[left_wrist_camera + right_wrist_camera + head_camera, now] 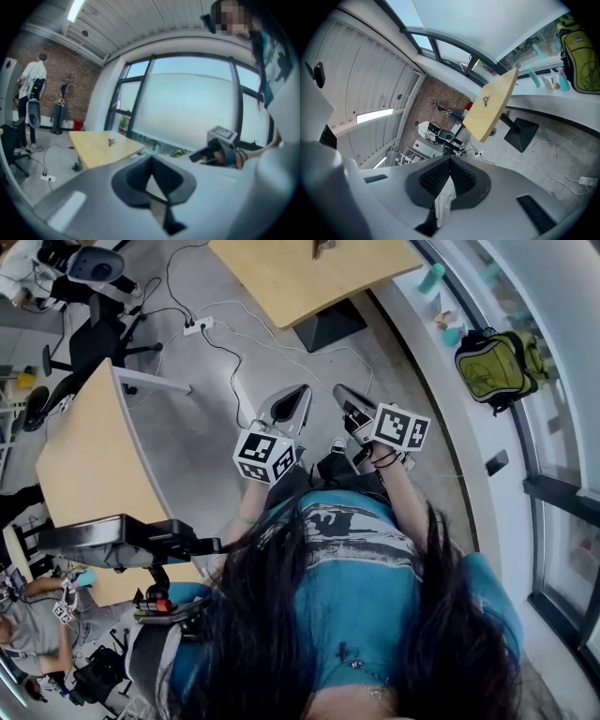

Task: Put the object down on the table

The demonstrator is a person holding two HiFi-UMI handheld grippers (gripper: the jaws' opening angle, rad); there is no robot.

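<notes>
A small dark object (323, 247) lies on the light wooden table (300, 282) at the top of the head view. The left gripper view shows this object (111, 141) far ahead on the tabletop (96, 147), and in the right gripper view the object (486, 99) is just as distant. A person holds both grippers side by side above the grey floor, well short of that table. My left gripper (302, 390) (151, 158) is shut with nothing in it. My right gripper (339, 390) (450, 159) is also shut and empty; only floor shows behind its tips.
A yellow-green backpack (494, 367) and teal bottles (431, 277) sit on the window ledge at the right. A power strip with cables (199, 327) lies on the floor. A second wooden table (89, 474) and an office chair (89, 343) stand at the left, with people nearby.
</notes>
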